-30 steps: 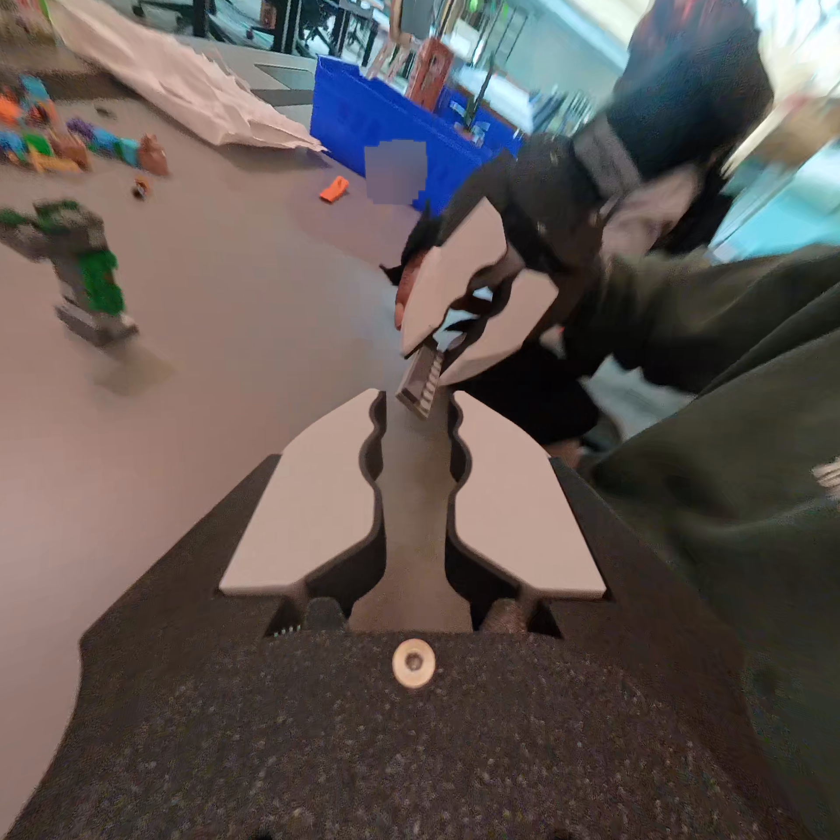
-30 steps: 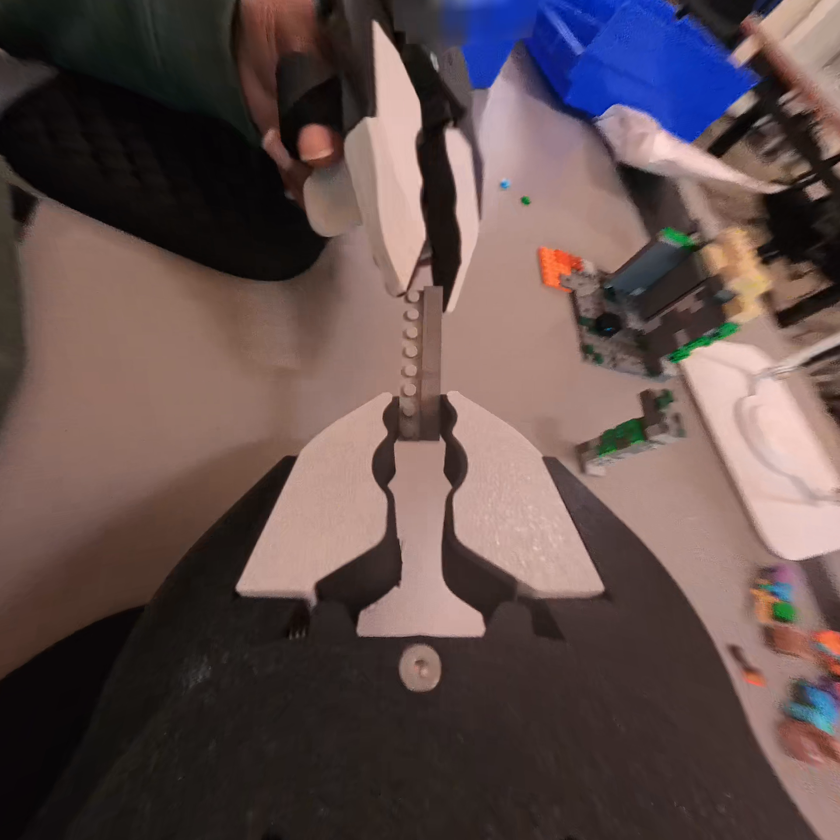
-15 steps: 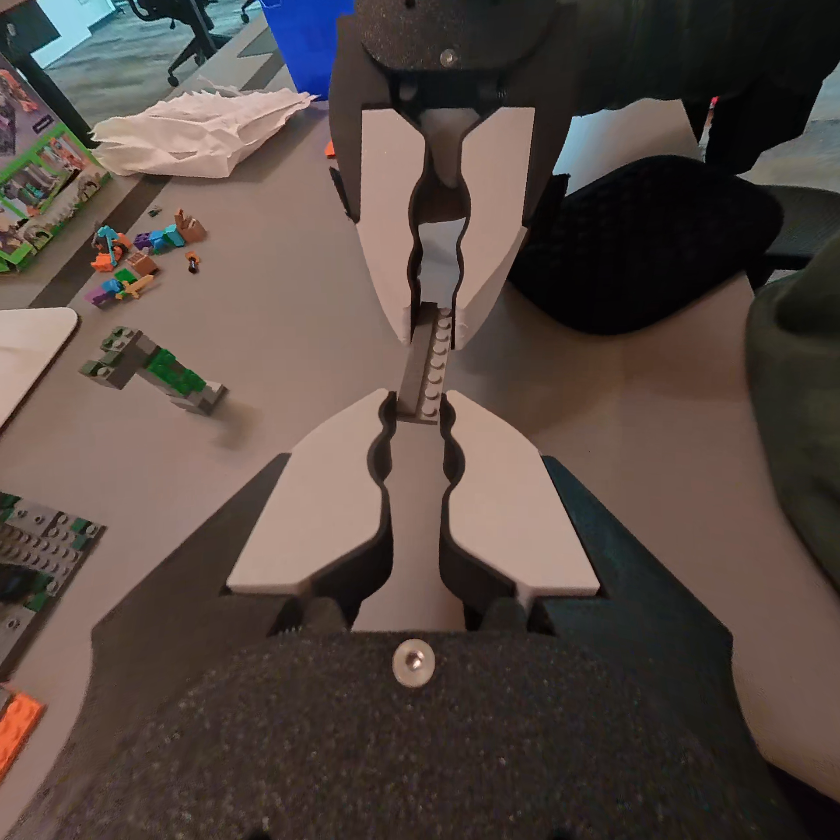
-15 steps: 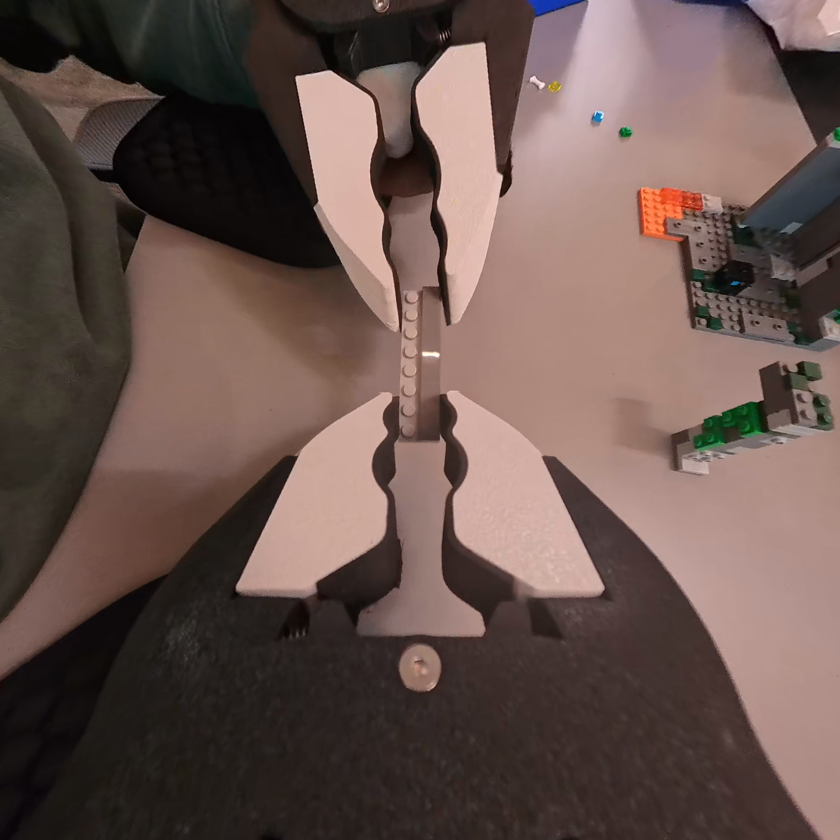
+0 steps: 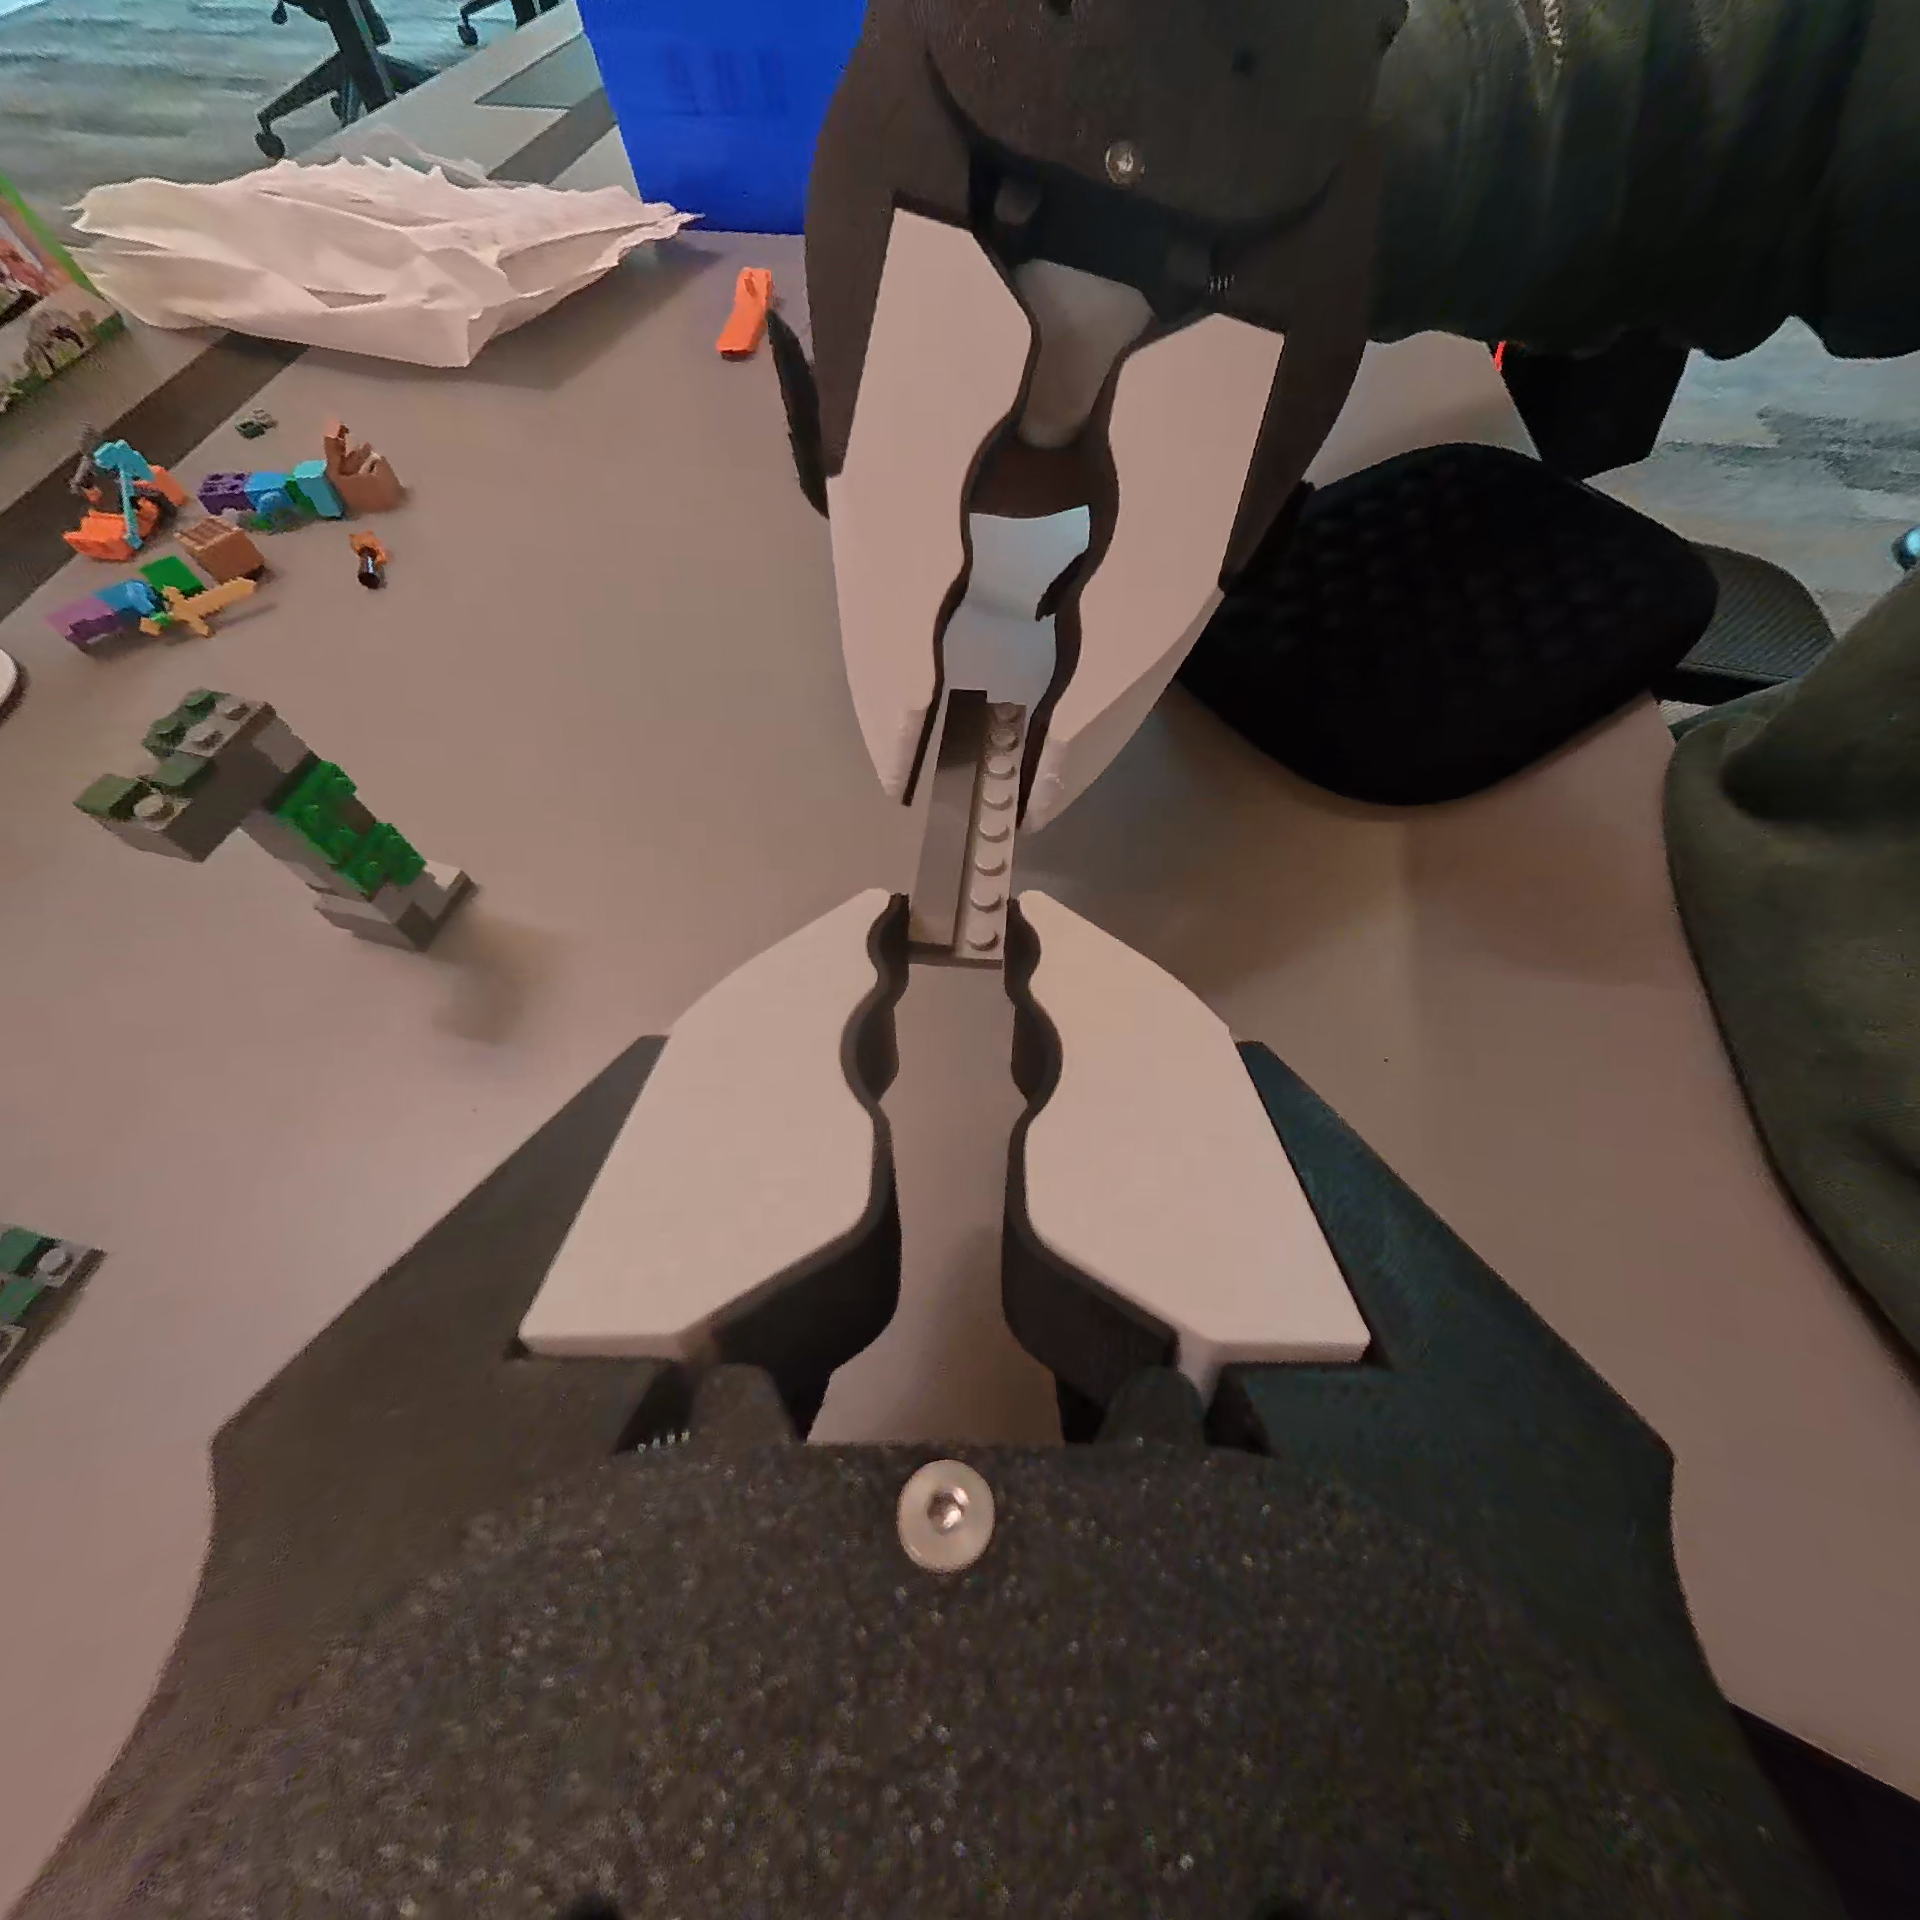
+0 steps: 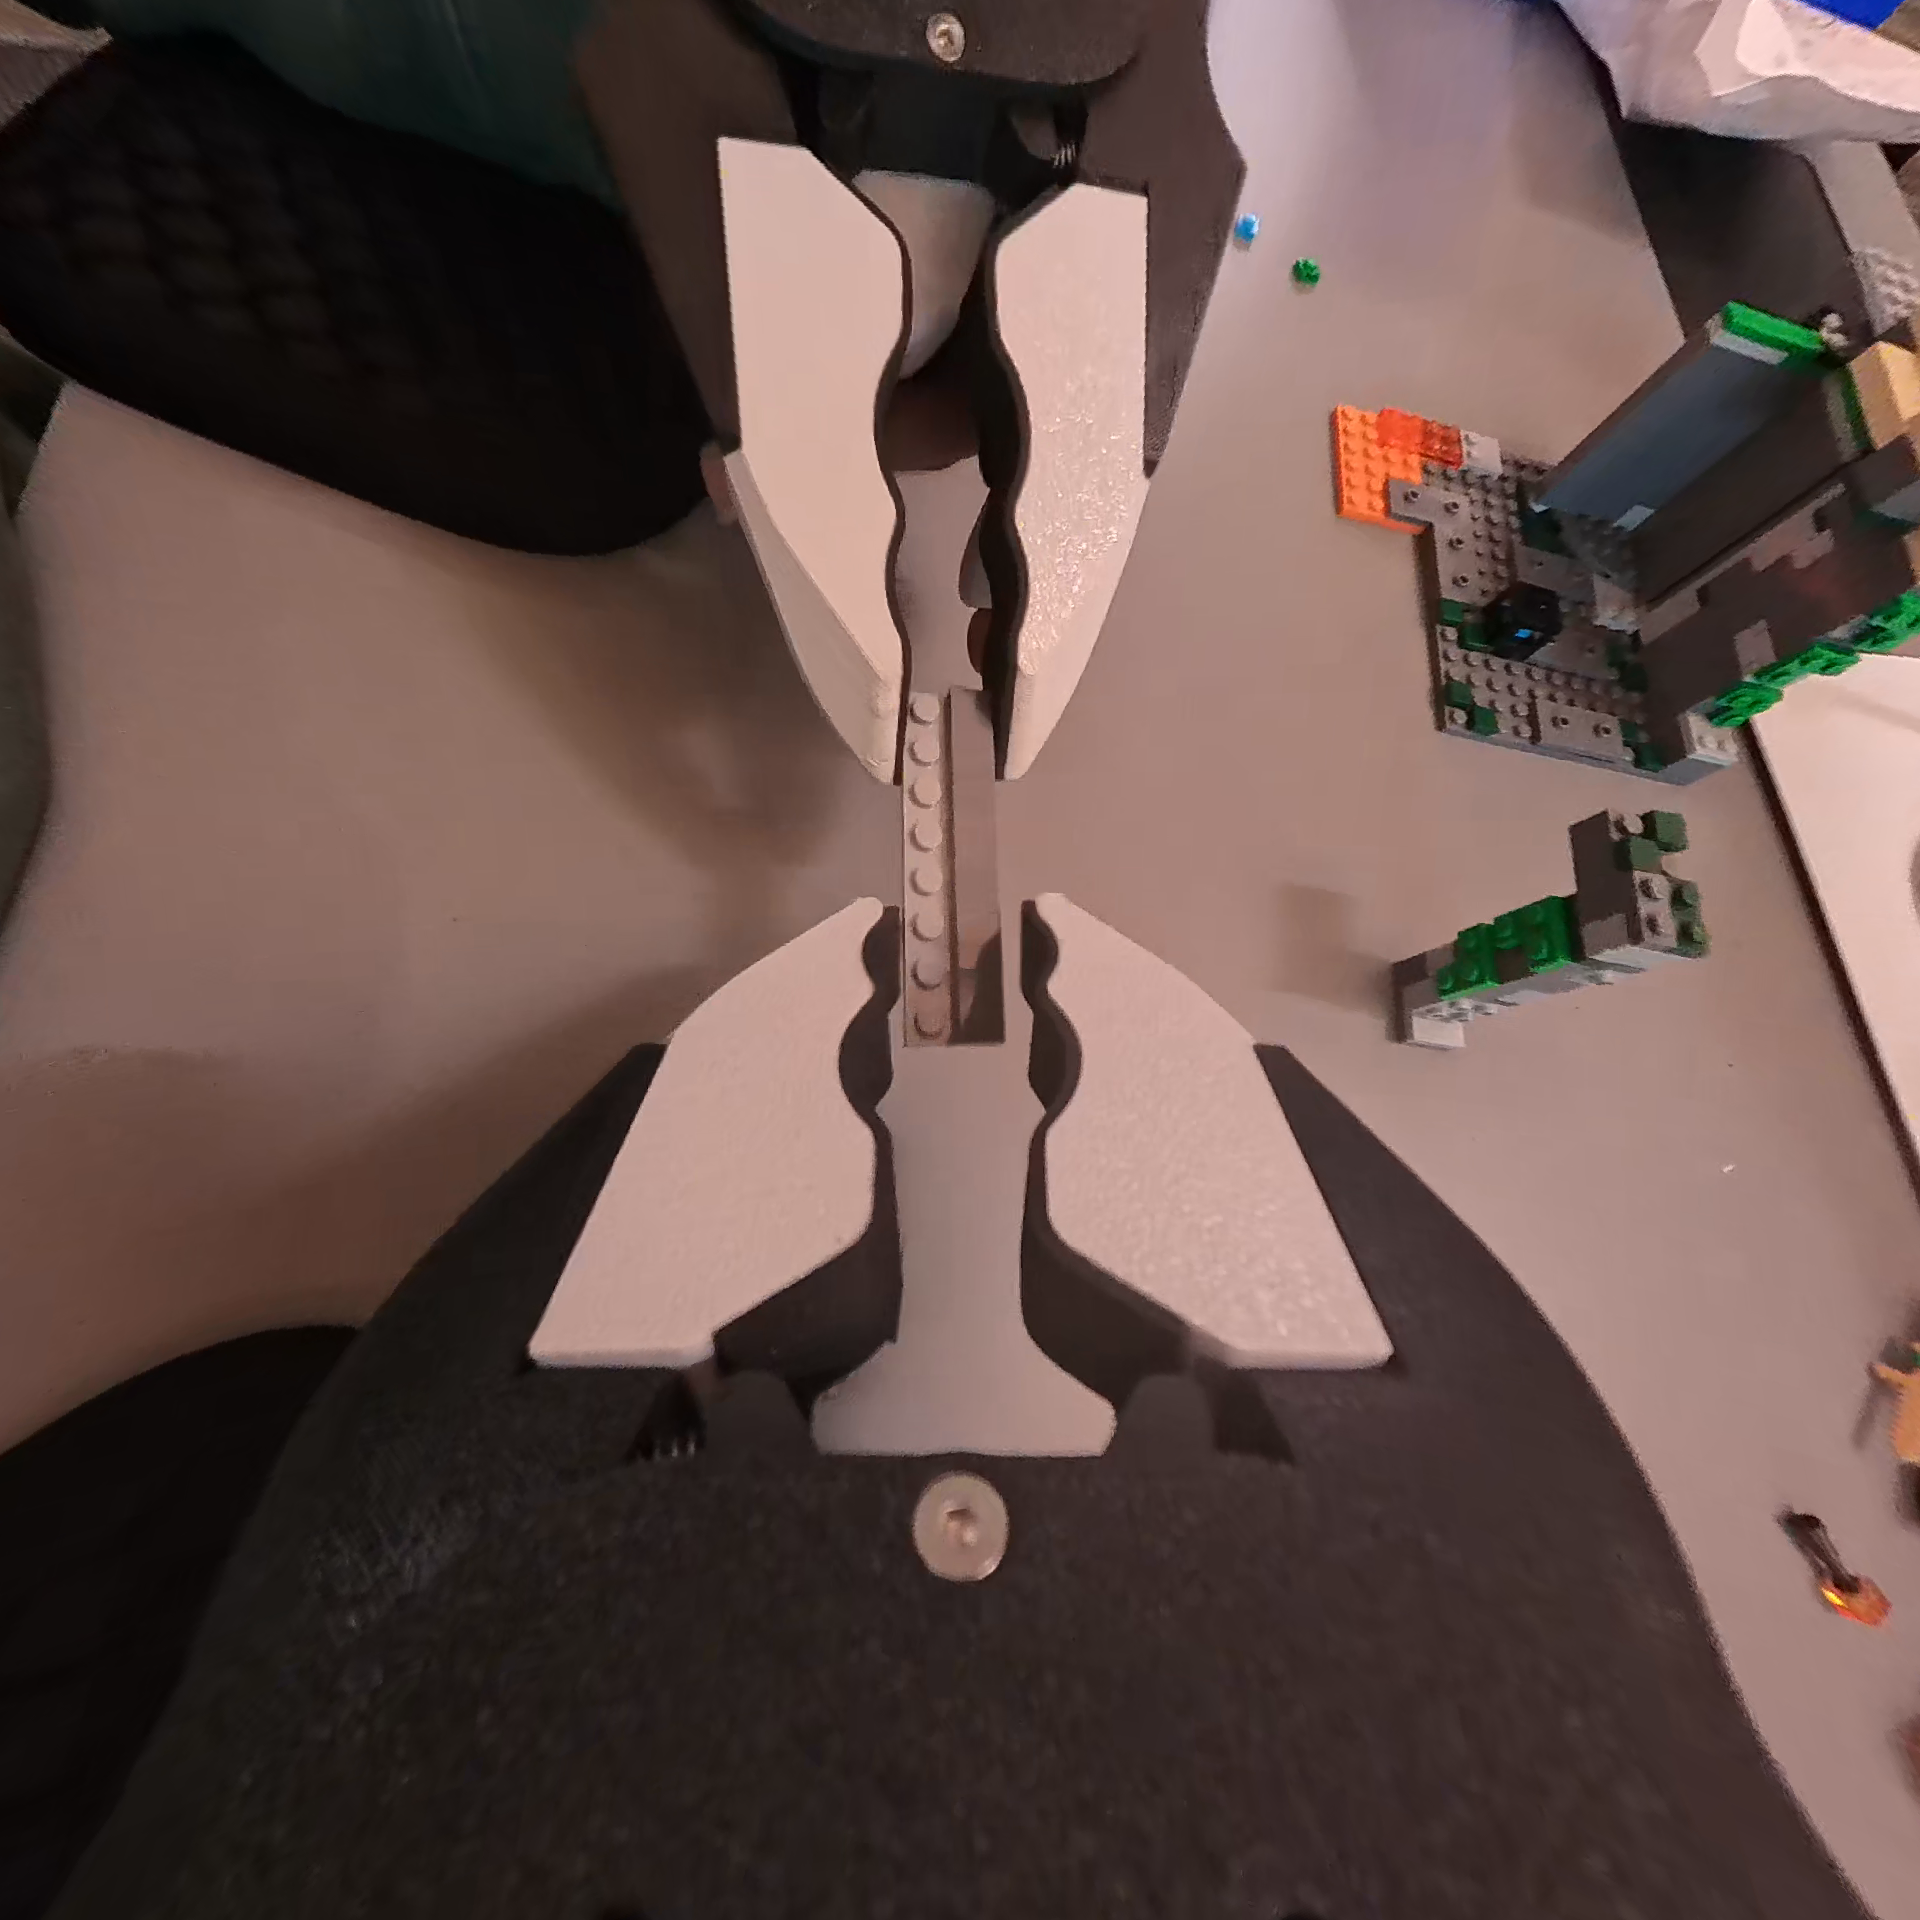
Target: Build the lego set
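Observation:
A long grey studded plate [image 5: 971,831] is held in the air between my two grippers, which face each other tip to tip above the table. In the left wrist view my left gripper [image 5: 954,914] pinches the plate's near end, and the right gripper [image 5: 977,790] grips its far end. In the right wrist view the plate [image 6: 945,883] reaches well into my right gripper [image 6: 953,920], and the left gripper [image 6: 948,764] holds the other end. A grey and green sub-build [image 5: 281,821] lies on the table to the left; it also shows in the right wrist view [image 6: 1548,935].
The main build stands on a grey studded baseplate [image 6: 1507,686] with an orange corner. Loose coloured pieces [image 5: 208,530], a white paper bag [image 5: 364,249], an orange piece [image 5: 743,327] and a blue bin [image 5: 717,94] lie farther back. A black chair seat [image 5: 1455,623] and a green sleeve [image 5: 1808,935] are at the right. My two grippers' fingertips are within a few centimetres of each other. Left tips and right tips are each some 20 cm from the grey studded baseplate [image 6: 1507,686].
The grippers have swung from a tilted meeting to facing each other head on. My left gripper has come onto the free end of the plate that my right gripper holds.

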A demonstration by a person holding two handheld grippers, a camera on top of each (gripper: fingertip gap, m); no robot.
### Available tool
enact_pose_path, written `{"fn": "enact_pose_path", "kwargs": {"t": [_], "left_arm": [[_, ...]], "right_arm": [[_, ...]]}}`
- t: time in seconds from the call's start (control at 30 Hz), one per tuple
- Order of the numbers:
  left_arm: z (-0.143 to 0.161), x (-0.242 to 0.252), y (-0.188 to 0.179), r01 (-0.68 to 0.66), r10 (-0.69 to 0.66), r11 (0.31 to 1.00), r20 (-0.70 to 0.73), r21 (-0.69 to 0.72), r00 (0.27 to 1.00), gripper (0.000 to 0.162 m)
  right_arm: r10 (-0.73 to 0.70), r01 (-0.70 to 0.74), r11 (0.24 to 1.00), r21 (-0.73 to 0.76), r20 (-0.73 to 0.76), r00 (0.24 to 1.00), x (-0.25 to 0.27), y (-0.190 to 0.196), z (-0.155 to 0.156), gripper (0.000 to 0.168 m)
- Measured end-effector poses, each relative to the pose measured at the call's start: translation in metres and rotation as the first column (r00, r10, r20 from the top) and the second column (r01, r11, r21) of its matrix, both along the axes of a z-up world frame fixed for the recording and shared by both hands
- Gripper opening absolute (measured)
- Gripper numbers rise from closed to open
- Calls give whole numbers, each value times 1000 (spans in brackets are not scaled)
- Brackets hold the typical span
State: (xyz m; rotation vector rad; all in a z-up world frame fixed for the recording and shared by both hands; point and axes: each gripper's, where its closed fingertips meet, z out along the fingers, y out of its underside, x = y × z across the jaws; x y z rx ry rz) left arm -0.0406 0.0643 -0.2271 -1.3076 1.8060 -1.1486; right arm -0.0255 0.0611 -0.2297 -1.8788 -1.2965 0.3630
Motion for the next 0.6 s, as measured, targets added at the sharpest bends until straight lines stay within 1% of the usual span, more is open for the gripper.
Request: {"fn": "enact_pose_path", "kwargs": {"t": [0.07, 0.3, 0.4, 0.47, 0.6], "left_arm": [[-1, -1, 1, -5, 5, 1000, 0, 2, 1000, 17], [-7, -3, 8, -48, 48, 999, -1, 18, 999, 18], [-10, -4, 15, -75, 75, 995, -6, 64, 997, 22], [-11, -5, 17, -82, 83, 994, -7, 70, 997, 22], [-16, -6, 20, -95, 98, 990, -21, 109, 995, 22]], "right_arm": [[14, -14, 1000, -1, 14, 1000, -2, 0, -3, 17], [26, -26, 999, -25, 24, 999, -3, 7, -9, 17], [23, -19, 998, -57, 83, 996, 3, 10, -18, 17], [16, -6, 997, -79, 122, 992, 8, 13, -26, 17], [21, -2, 992, -126, 149, 989, 8, 16, -39, 17]]}}
